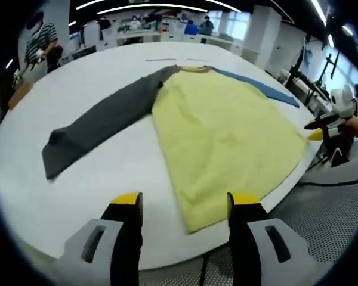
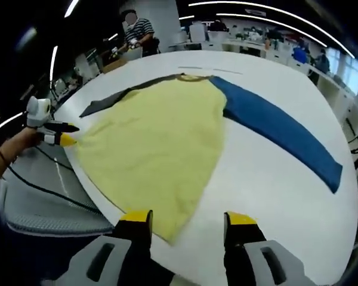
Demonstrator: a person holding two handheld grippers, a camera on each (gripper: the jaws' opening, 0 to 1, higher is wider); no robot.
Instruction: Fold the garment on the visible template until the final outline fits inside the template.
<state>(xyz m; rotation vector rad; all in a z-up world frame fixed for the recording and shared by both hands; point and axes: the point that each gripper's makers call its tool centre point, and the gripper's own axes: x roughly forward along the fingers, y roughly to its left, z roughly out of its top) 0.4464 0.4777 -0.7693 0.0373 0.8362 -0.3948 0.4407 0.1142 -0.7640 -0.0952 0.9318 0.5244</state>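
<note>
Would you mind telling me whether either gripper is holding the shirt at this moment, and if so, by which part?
Nothing is held: the left gripper and right gripper are both open at the hem of the shirt.

Bright, even light comes from long ceiling strip lamps (image 1: 149, 7), which bow into arcs under the fisheye lens (as does the worktop (image 1: 107, 161) edge). The white worktop shines without hard glare, and shadows on it are faint. The background people and desks are soft and slightly blurred.
</note>
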